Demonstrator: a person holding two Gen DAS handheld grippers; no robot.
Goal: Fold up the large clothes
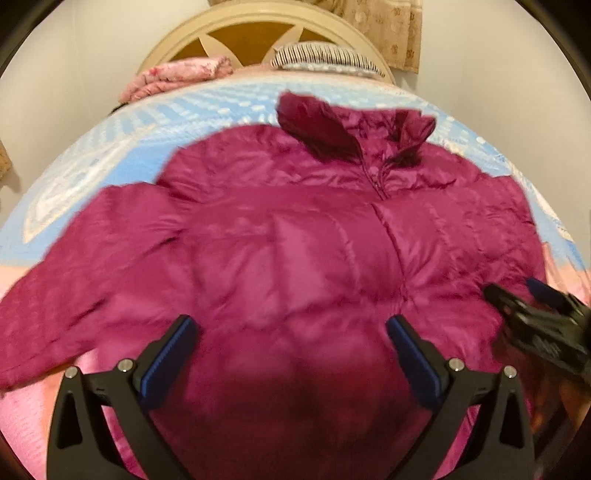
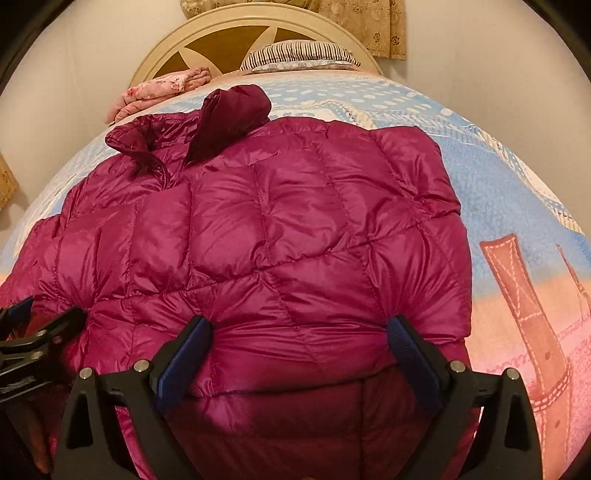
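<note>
1. My left tool (image 1: 291,325) has its fingers spread wide, nothing between the blue pads (image 1: 168,362). It hangs over the lower front of the jacket (image 1: 295,240); whether the tips touch the fabric I cannot tell, as the left wrist view is smeared with blur.
2. My right tool (image 2: 299,326) is also spread wide, and a bulge of quilted fabric sits between its fingers. Both blue pads (image 2: 402,343) press into the puffed hem area, but the jaws are not closed on it.
3. Each tool shows in the other's camera: the right one at the right edge of the left view (image 1: 539,325), the left one at the left edge of the right view (image 2: 33,332). Both are over the jacket's near edge, set apart.
4. The jacket is a magenta quilted puffer lying flat on the bed (image 2: 498,184), front up, zip (image 1: 376,181) running down from the collar.
5. The collar (image 2: 221,110) points toward the headboard (image 2: 221,22), flaps standing and rumpled.
6. One sleeve (image 1: 74,280) stretches out to the left in the left view. On the opposite side the edge looks folded in over the body.
7. The blanket (image 2: 517,258) under it is blue and pink with a belt-like print.
8. Beyond it: a striped pillow (image 2: 299,51), a folded pink floral cloth (image 2: 162,88), and a curtain (image 2: 369,22) behind the headboard.
</note>
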